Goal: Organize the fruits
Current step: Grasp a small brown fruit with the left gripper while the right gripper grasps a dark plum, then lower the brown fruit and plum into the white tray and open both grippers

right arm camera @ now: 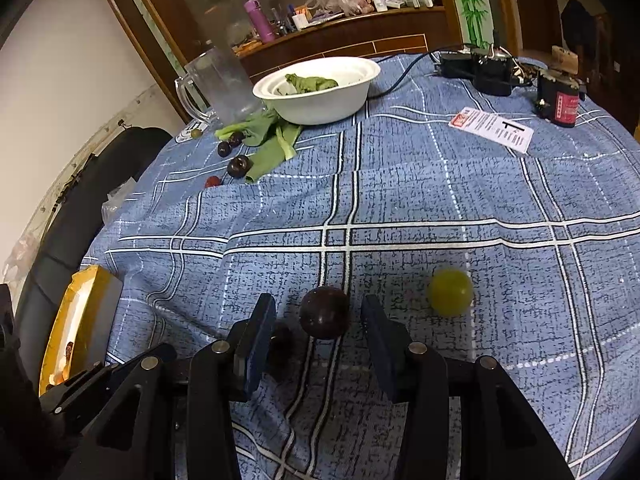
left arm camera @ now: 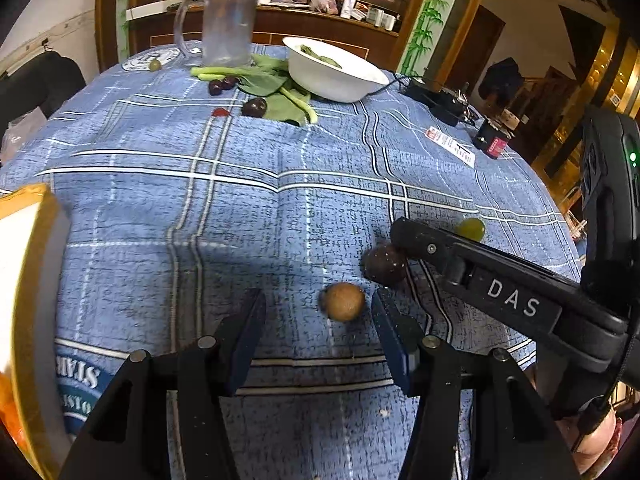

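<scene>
Lying on the blue plaid table: a round tan-brown fruit (left arm camera: 343, 302), a dark purple plum (right arm camera: 324, 312) close at its two o'clock, a green grape (right arm camera: 450, 292) at the plum's three o'clock. Far off toward eleven o'clock, beside green leaves, three more dark plums (right arm camera: 239, 166), a small red fruit (right arm camera: 213, 181) and a small green one (left arm camera: 155, 65).

My two wrist cameras look steeply down along my fingers, close over the counter's (left arm camera: 280, 200) near edge, facing its far edge. Both share the dark plum (left arm camera: 385, 264) (right arm camera: 325, 312) and white bowl (left arm camera: 332, 76) (right arm camera: 320, 92).
</scene>
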Tool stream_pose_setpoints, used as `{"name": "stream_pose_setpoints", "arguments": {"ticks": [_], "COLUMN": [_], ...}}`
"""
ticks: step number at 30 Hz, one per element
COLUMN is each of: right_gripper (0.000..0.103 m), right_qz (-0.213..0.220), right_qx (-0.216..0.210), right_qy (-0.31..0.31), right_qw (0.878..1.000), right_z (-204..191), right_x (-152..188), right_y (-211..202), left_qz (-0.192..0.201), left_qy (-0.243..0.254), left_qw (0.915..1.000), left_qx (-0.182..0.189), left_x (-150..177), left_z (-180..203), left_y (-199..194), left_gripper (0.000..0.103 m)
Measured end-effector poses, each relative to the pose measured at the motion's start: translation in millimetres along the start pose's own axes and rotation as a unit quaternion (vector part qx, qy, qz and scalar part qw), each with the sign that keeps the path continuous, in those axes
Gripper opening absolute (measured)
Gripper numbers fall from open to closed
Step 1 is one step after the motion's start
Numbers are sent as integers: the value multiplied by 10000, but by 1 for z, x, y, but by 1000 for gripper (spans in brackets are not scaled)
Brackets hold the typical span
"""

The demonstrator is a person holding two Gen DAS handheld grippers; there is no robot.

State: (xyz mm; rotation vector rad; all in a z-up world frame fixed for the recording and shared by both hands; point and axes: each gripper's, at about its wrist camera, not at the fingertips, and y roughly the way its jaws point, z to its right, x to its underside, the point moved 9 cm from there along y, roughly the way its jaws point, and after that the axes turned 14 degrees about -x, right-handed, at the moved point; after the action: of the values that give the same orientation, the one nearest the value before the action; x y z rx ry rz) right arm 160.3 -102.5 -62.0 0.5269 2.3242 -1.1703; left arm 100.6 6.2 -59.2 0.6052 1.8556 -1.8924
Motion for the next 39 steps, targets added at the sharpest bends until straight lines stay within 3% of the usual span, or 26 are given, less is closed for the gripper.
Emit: {"name": "stream_pose_setpoints", "arguments": {"ticks": [3,5,8,12,24,31,39], "right_gripper": [48,48,38,27,26,26,26], "right_qz": [15,23,22,28,166,398,491], "right_qx": [-45,-49,-31,61,-129,-232,-500], "right_qy": [61,40,-62,-182,-226,-237,-744], "right_qw": [10000,10000,10000,9998,9995,9987,9948], "right_z": [1,0,-3,-4,-13,-24,-96], "right_x": [-1,-2,-2,-2,-3,-10,-3], "right_y": [3,3,5,2,-12,-24,-42], "left_qz": [127,121,211,333,236,403,698], "left_qy": [116,181,323,268,-221,-354,-800], "left_qw": [9999,9998,9993,9991,9992,9984,9943], "left_qx": [11,17,2,56,231,174,90], "left_x": [-1,0,2,2,1,-2,8], "left_z": [5,9,14,13,-3,-14,-70], "left_y": [1,3,2,-4,-4,-22,-85], "left_gripper": [50,34,21,21,21,21,21]}}
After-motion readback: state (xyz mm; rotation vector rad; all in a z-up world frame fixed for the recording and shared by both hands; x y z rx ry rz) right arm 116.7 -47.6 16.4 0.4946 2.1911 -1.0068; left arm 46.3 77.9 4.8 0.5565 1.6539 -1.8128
